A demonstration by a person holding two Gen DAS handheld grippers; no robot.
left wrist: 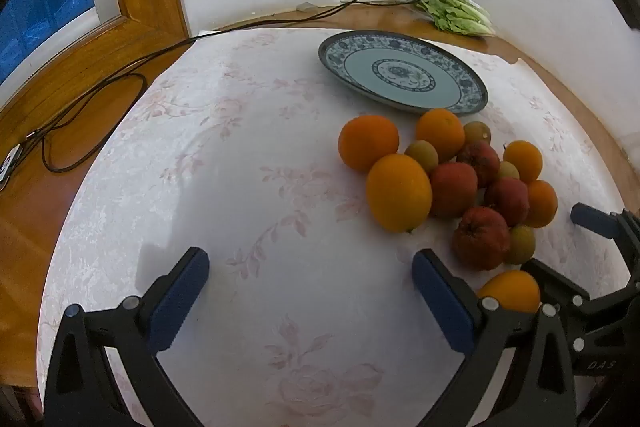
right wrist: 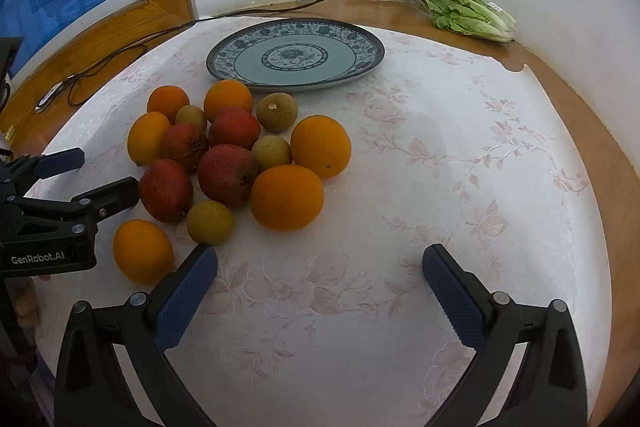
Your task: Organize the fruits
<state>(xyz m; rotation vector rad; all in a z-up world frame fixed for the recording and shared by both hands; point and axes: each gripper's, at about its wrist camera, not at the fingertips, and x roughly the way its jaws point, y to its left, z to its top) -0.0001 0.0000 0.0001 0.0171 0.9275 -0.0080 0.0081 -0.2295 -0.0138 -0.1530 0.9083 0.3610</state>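
Wooden round table (right wrist: 560, 75) w/ white floral cloth (right wrist: 400, 187) fills both views. Blue-and-white patterned ceramic plate (right wrist: 296, 55) sits bare toward the back, near the wall. Just in front of it, pile of fruit (right wrist: 236, 155): oranges, red fruits, small green-brown ones, touching each other on the cloth. Left gripper (left wrist: 312, 291) hangs over bare cloth beside the pile, jaws spread wide, nothing btwn them. Right gripper (right wrist: 320, 287) likewise spread, nothing gripped, left pad near a small green fruit.
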